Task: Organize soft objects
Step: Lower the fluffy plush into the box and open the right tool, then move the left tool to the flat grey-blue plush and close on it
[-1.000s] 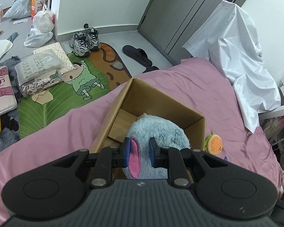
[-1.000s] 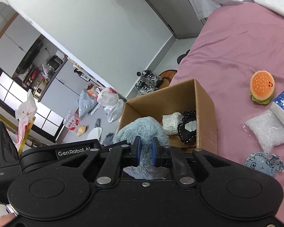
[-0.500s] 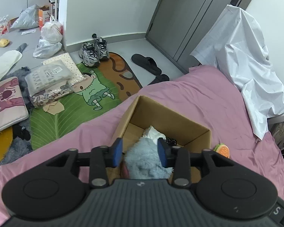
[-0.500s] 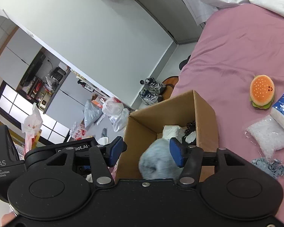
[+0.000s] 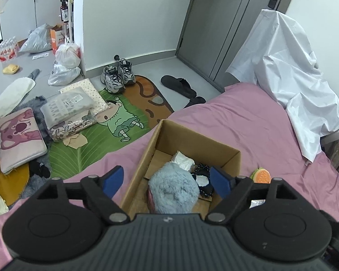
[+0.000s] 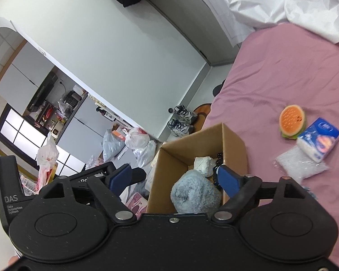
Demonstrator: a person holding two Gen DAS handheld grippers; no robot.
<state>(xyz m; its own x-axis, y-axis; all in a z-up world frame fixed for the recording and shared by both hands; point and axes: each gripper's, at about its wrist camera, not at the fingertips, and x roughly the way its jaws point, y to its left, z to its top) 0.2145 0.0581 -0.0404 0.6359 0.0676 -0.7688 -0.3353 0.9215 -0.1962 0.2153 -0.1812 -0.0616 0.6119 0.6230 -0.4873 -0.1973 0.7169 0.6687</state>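
Observation:
A fluffy blue plush toy [image 5: 174, 190] [image 6: 195, 194] lies in the near end of an open cardboard box [image 5: 195, 140] [image 6: 234, 142] on the pink bed. Behind it in the box sit a white crumpled item [image 5: 183, 159] [image 6: 202, 163] and a black item [image 5: 202, 169]. My left gripper [image 5: 168, 179] hovers above the plush, its jaws opening, the blue pads clear of it. Just above the same toy is my right gripper [image 6: 175, 177], jaws likewise opening, touching nothing. A burger plush [image 5: 262, 176] [image 6: 291, 120], a blue tissue pack [image 6: 318, 139] and a clear bag [image 6: 301, 164] lie on the bed right of the box.
A white sheet [image 5: 289, 76] drapes over something at the bed's far side. The floor at the left holds a green mat [image 5: 101, 131], sneakers [image 5: 117, 76], a black slipper [image 5: 178, 85], cushions and plastic bags [image 5: 65, 63]. Pink bedding [image 5: 248, 122] stretches beyond the box.
Both grippers were shut on the blue plush; they have opened wide, let it go into the box and lifted away from it.

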